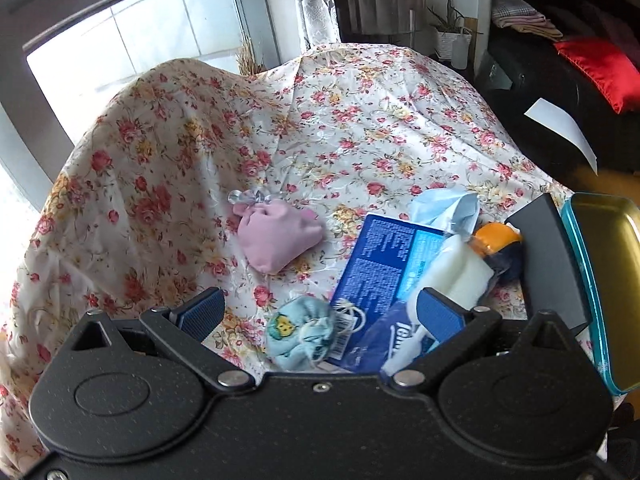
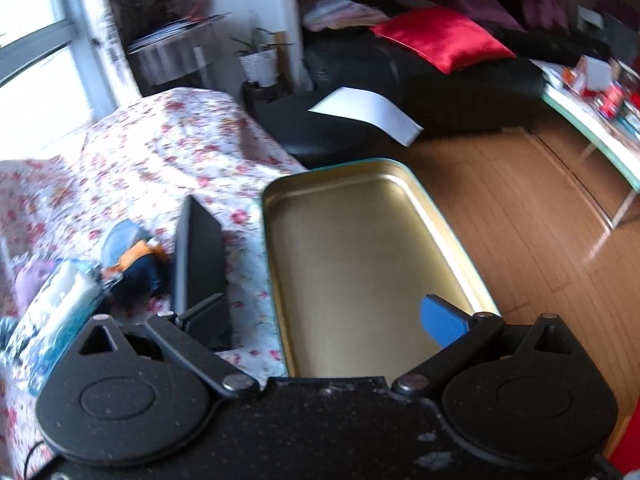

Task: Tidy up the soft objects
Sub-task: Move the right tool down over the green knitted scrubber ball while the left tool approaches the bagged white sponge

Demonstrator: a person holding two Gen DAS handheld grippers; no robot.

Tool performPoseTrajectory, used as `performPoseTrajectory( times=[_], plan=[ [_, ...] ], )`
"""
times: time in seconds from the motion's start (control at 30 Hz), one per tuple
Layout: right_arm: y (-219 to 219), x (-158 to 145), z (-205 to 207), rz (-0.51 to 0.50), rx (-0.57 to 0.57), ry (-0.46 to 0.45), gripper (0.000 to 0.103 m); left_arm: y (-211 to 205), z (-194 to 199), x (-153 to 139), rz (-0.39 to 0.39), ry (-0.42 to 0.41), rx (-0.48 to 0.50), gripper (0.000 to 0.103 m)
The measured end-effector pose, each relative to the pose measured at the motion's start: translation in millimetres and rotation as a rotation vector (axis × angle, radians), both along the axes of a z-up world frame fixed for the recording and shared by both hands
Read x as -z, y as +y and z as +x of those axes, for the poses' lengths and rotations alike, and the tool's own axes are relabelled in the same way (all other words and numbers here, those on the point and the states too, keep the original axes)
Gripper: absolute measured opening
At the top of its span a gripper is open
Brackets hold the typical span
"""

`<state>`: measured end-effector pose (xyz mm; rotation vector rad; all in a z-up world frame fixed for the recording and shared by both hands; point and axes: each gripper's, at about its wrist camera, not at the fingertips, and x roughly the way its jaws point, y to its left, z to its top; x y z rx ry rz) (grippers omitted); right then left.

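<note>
On the floral cloth (image 1: 352, 128) lie a pink drawstring pouch (image 1: 278, 238), a light blue pouch (image 1: 300, 332), a blue tissue pack (image 1: 380, 264), a white sponge (image 1: 460, 268) and an orange and navy soft item (image 1: 498, 246). My left gripper (image 1: 320, 314) hangs open just above the blue pouch and the tissue pack, holding nothing. A gold tin (image 2: 352, 264) with a teal rim stands empty at the cloth's right edge. My right gripper (image 2: 324, 318) is open over the tin's near end, its right finger inside the tin and its left finger outside.
A black upright box (image 2: 198, 256) stands between the soft items and the tin (image 1: 608, 280). Beyond the covered surface are a black sofa with a red cushion (image 2: 444, 38), a white sheet (image 2: 368, 114), wooden floor (image 2: 540, 220) and a window (image 1: 132, 52).
</note>
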<state>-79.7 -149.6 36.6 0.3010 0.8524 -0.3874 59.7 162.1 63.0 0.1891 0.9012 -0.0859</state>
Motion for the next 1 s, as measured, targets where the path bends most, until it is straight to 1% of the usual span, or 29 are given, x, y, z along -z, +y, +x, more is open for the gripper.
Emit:
performPoseTrajectory(
  times=[0.1, 0.23, 0.27, 0.37, 0.4, 0.5, 0.57, 0.7, 0.77, 0.83, 0.9, 1.0],
  plan=[
    [15, -1, 3, 0.004, -0.067, -0.003, 0.102, 13, 5, 3, -0.031, 0.032, -0.007, 0.098],
    [33, 3, 9, 0.061, -0.161, 0.028, 0.102, 27, 10, 10, -0.087, 0.093, -0.008, 0.098],
    [38, 6, 11, 0.059, -0.182, 0.044, 0.102, 30, 12, 12, -0.096, 0.103, -0.006, 0.098],
    [56, 10, 15, 0.006, -0.255, 0.073, 0.102, 37, 17, 13, -0.114, 0.11, 0.005, 0.098],
    [62, 10, 16, 0.001, -0.278, 0.075, 0.102, 39, 19, 13, -0.113, 0.106, 0.004, 0.099],
    [68, 11, 20, 0.032, -0.324, 0.074, 0.102, 46, 26, 14, -0.119, 0.1, -0.01, 0.099],
    [73, 11, 20, 0.038, -0.348, 0.072, 0.102, 48, 31, 19, -0.117, 0.121, -0.022, 0.099],
    [79, 10, 22, 0.04, -0.373, 0.066, 0.1, 46, 35, 32, -0.08, 0.152, -0.012, 0.099],
    [78, 10, 23, 0.069, -0.379, 0.069, 0.099, 45, 34, 37, -0.077, 0.162, -0.01, 0.099],
    [79, 13, 25, 0.096, -0.4, 0.085, 0.097, 44, 33, 41, -0.08, 0.174, -0.018, 0.099],
    [86, 15, 25, 0.114, -0.461, 0.1, 0.097, 42, 27, 40, -0.09, 0.156, -0.026, 0.099],
    [105, 16, 21, 0.17, -0.632, 0.132, 0.097, 32, 18, 34, -0.071, 0.105, 0.008, 0.099]
  ],
)
